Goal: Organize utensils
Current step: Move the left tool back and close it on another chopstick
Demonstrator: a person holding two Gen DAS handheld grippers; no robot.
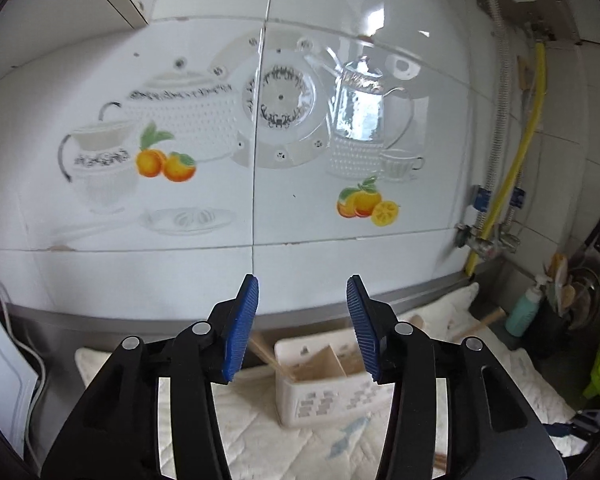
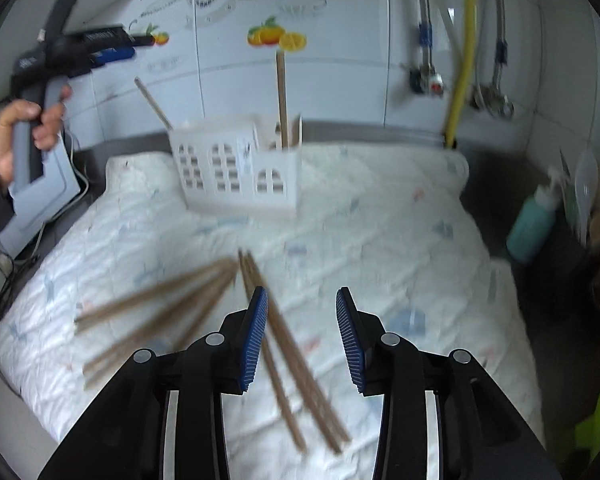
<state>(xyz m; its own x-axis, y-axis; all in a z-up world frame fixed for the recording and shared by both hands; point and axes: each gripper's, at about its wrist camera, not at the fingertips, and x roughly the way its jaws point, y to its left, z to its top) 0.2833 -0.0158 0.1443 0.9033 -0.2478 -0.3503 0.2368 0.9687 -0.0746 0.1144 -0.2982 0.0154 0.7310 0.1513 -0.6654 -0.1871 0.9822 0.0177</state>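
A white slotted utensil holder (image 2: 236, 172) stands on a white quilted cloth (image 2: 380, 248) near the wall, with a wooden utensil handle (image 2: 282, 96) upright in it and a stick (image 2: 152, 102) leaning out left. Several wooden chopsticks (image 2: 204, 304) lie scattered on the cloth in front of my right gripper (image 2: 302, 336), which is open and empty just above them. My left gripper (image 1: 302, 328) is open and empty, raised above the holder (image 1: 332, 388); it shows in the right wrist view (image 2: 112, 46) at upper left, held by a hand.
A tiled wall with printed teapots and oranges (image 1: 356, 202) is behind. A yellow hose (image 2: 462, 52) and valves run down the right. A teal soap bottle (image 2: 530, 224) and dark utensil pot (image 1: 548, 328) stand right of the cloth. A white appliance with cables (image 2: 40, 208) sits left.
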